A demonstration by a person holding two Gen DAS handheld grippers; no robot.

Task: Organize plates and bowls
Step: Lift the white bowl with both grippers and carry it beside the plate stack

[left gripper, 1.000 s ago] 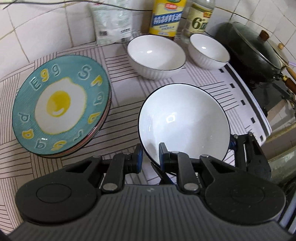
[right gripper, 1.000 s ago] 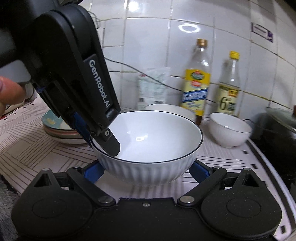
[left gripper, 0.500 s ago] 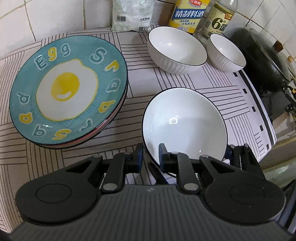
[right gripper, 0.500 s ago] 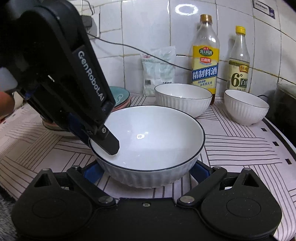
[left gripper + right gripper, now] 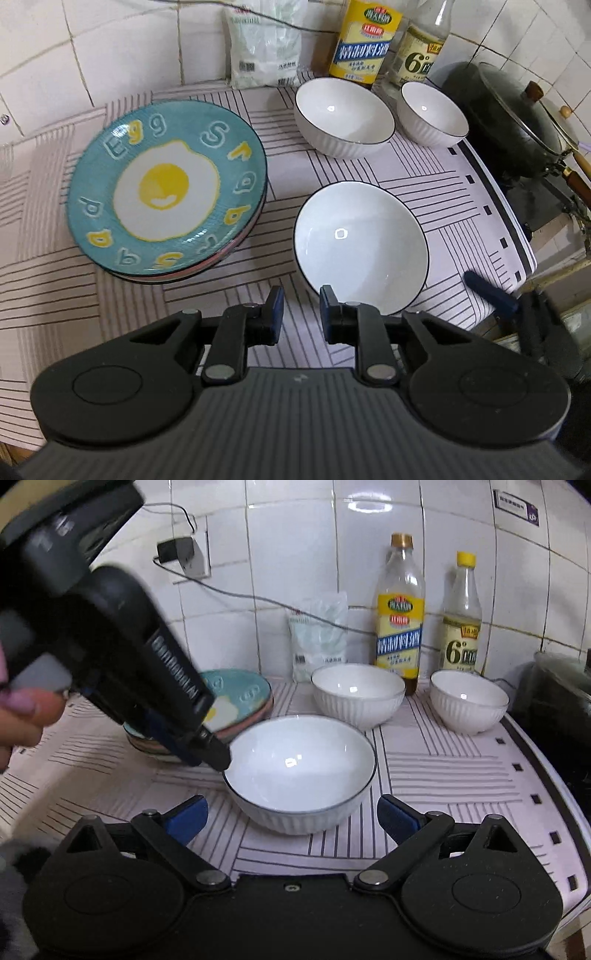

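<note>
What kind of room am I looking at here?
Most likely a home kitchen: a tiled wall behind a counter, cooking bottles against it, a lidded wok on a stove to one side, and white bowls and stacked plates set out.

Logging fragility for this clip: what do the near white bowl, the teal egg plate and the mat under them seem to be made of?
Near white ribbed bowl with dark rim: probably glazed ceramic, given its sharp glossy highlight. Teal egg-print plate: likely glazed ceramic too, shiny with raised lettering. Striped mat: seemingly flexible plastic or vinyl, drooping over the counter edge; uncertain.
</note>
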